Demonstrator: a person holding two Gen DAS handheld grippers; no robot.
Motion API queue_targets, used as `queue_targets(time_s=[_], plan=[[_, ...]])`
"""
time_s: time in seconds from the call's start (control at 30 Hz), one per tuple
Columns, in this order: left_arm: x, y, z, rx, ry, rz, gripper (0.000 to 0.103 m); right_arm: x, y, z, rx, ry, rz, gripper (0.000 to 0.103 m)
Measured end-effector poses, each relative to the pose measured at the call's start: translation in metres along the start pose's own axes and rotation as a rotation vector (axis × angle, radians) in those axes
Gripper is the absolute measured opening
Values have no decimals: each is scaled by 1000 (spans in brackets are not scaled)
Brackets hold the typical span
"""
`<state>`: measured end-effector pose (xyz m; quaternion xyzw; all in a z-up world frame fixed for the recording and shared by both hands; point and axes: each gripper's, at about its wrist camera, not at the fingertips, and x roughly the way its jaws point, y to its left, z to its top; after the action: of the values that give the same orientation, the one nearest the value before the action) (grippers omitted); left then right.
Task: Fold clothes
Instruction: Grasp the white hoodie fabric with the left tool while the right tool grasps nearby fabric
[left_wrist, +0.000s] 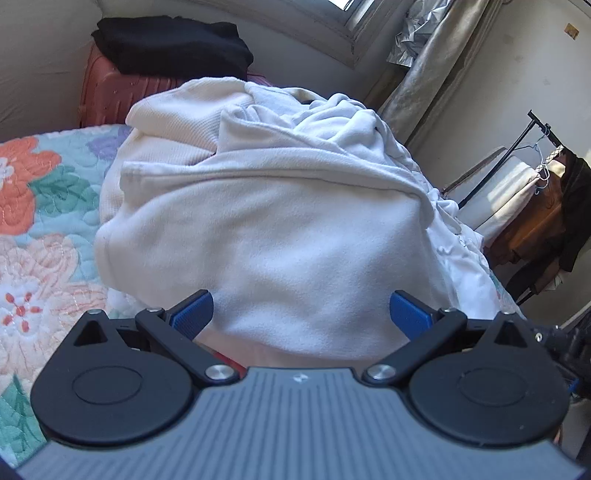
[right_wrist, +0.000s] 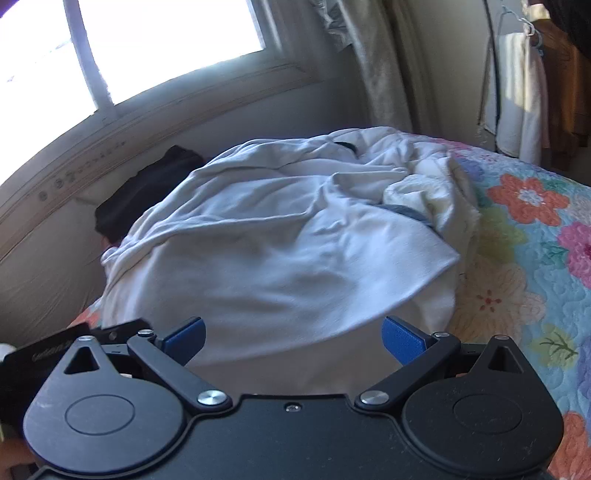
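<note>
Facing one heap of white clothes (left_wrist: 273, 221) on the floral quilt (left_wrist: 40, 206), we hold two grippers, left gripper (left_wrist: 301, 314) and right gripper (right_wrist: 293, 338), both spread wide and empty, just short of it.

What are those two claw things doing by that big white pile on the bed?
A person is holding a gripper in each hand to fold clothes. The left gripper and the right gripper are both open and holding nothing. In front of them a heap of white clothes lies unfolded on the flowery quilt. Folding hasn't started.
</note>
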<state>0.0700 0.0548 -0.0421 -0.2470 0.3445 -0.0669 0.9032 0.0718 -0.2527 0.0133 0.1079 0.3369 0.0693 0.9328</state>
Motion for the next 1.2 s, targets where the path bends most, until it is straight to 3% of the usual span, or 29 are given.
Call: queue_targets(time_s=[0.13,0.2,0.3,0.37,0.43,0.5,0.53,0.57,0.67,0.73,1.03,1.2], plan=[[7,-1,3,32,-16,-5,101,19,-24,13,-34,-17,-68,103],[6,-9,4,113,-37,5,94,29,-35,20,-51,-25,-102,103],[5,-17,6,146,-39,11,83,43,-53,30,-76,-37,-154,100],[5,-18,7,148,-37,5,75,54,-59,29,-86,-11,-163,88],[3,-18,6,146,-38,-5,71,65,-61,24,-91,36,-139,57],[1,-20,5,160,-45,-10,64,62,-54,17,-102,19,-118,42],[-1,-23,3,171,-51,-9,61,57,-47,14,-130,-4,-139,27],[-2,-25,2,182,-56,-9,55,50,-39,12,-155,-26,-141,21],[-6,-29,-1,209,-67,-5,50,28,-14,4,-210,-92,-108,18],[-9,-29,-2,217,-68,-9,47,16,-1,4,-226,-108,-66,17],[-27,-12,3,166,-76,-89,33,-18,59,15,-183,-83,323,15],[-41,3,6,112,-88,-165,30,-20,87,20,-191,-57,451,15]])
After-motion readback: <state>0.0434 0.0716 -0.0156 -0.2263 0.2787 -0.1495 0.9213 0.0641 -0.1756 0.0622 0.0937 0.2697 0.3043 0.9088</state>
